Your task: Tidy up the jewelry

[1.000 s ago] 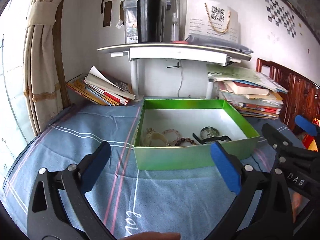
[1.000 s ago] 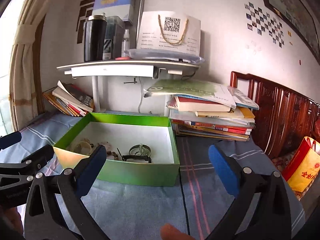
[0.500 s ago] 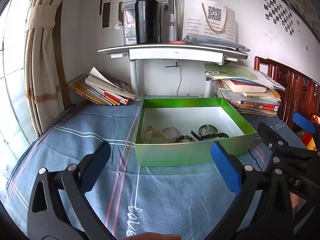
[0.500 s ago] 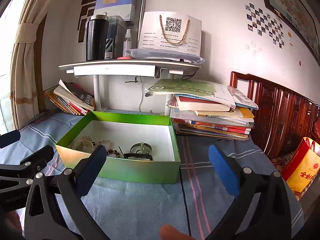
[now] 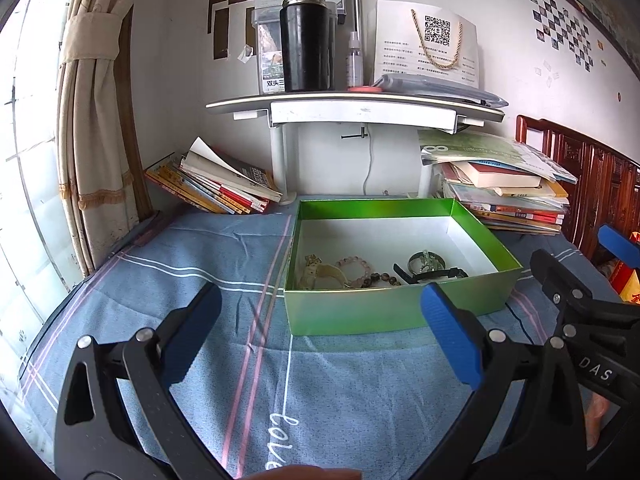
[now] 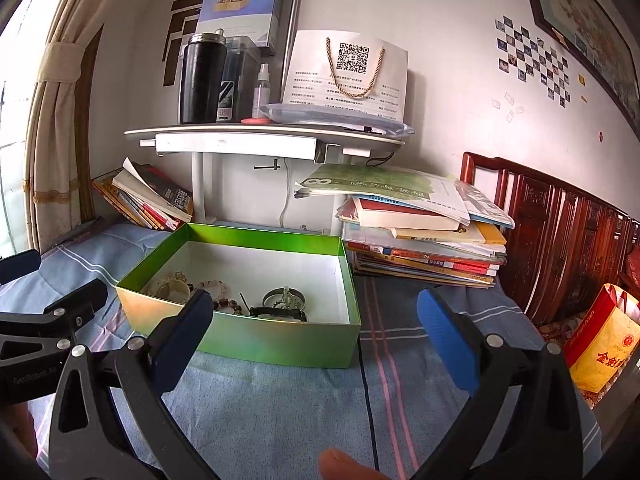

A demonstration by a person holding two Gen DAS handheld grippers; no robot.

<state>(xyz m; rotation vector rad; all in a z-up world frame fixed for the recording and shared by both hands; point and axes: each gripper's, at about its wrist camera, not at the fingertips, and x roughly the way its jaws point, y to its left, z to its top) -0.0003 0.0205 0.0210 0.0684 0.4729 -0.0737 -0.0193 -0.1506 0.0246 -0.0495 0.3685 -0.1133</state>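
Observation:
A green box [image 5: 384, 312] with a white inside stands on the blue cloth. In it lie a pale bracelet [image 5: 320, 274], a pink bead bracelet [image 5: 354, 262], a dark bead string [image 5: 382, 278], a round metal piece [image 5: 426, 259] and a black watch [image 5: 436, 274]. The box also shows in the right wrist view [image 6: 280, 340]. My left gripper [image 5: 320, 340] is open and empty, in front of the box. My right gripper [image 6: 316, 340] is open and empty, in front of the box's right half. Each gripper shows at the edge of the other's view.
A white shelf [image 5: 352, 106] with a black flask [image 5: 306, 44] stands behind the box. Book stacks lie at the left [image 5: 216, 188] and right [image 5: 508, 196]. A dark wooden bed frame [image 6: 560, 232] and a red-yellow bag [image 6: 600, 344] are at the right. A black cable [image 6: 366, 392] runs across the cloth.
Both grippers have drawn back a little from the box and risen slightly. The jaws stay open. The jewelry in the box has not moved.

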